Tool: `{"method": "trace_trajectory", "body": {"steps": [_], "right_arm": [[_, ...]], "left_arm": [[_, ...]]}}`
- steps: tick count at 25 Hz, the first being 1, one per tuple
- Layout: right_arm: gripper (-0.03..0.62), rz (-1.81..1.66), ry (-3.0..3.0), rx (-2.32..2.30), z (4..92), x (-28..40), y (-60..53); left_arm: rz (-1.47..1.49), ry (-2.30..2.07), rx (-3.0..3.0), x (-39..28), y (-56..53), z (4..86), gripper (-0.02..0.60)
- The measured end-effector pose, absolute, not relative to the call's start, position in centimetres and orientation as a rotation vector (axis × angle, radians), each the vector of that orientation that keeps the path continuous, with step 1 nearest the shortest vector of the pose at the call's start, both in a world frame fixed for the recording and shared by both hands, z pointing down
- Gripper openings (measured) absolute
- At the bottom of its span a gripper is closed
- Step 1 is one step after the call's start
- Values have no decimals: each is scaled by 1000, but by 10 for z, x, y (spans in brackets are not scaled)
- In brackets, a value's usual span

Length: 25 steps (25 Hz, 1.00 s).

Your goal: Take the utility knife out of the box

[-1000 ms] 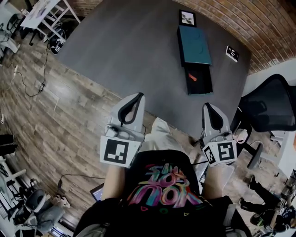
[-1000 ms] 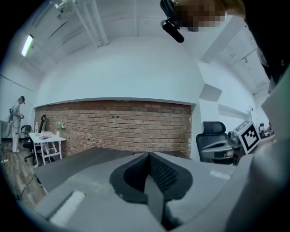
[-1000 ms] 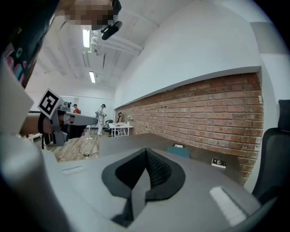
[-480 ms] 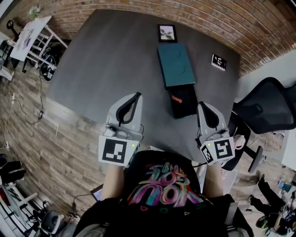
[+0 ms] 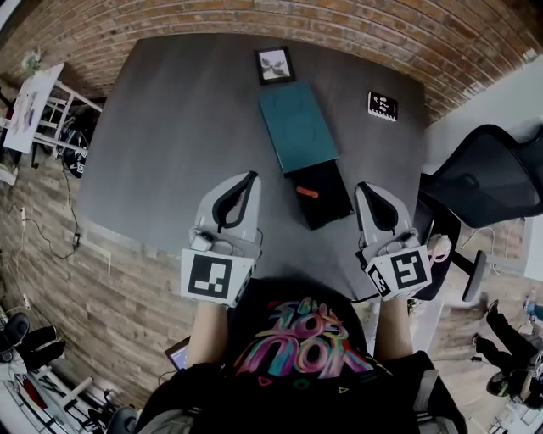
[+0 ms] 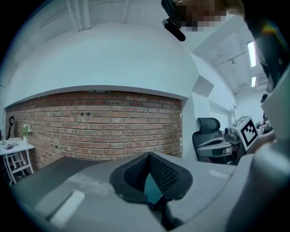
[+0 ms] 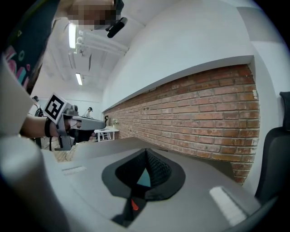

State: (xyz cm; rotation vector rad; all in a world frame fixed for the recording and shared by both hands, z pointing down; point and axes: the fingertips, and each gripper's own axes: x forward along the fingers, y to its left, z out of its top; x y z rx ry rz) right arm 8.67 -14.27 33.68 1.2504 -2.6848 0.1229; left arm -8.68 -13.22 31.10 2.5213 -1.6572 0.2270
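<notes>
Lying in the box, i.e. in its pulled-out tray: knife, small, orange-red, flat, at the tray end nearest the teal part. Not gripped, nothing touching it.

Box: teal, flat on table, long axis running away from the person. The black tray sticks out of its near end.

Left gripper: near-left of box, well apart from it, tips over bare table. Tongs pressed together, tips meeting, nothing btwn them. Its own view shows the same closed tips, w/ a sliver of teal box seen through the loop behind them.

Right gripper: just right of the box's tray, near but not touching. Tongs pressed together, empty. Own view: tips meet; teal patch and an orange spot show through the gaps behind them.

Frame: small, dark-edged, pale picture inside, just beyond box's far end.

Marker card: black and white, right of box, level w/ its far end, nr table edge.

Chair: black office type, off the table, right of box, beyond right gripper.

Brick wall: behind box, past table's far edge.

Floor: wood planks, left of box, past table's left edge; cables lying on it.
</notes>
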Motion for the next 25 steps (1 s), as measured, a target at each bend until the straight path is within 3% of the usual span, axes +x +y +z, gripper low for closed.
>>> {"method": "trace_trajectory", "body": {"steps": [13, 25], "right_arm": [[-3, 134, -2581, 1390, 335, 100, -151], [3, 179, -2569, 1245, 359, 86, -152]], "left_arm": [[212, -1449, 2644, -68, -168, 311, 2], [231, -1348, 2663, -56, -175, 328, 2]]}}
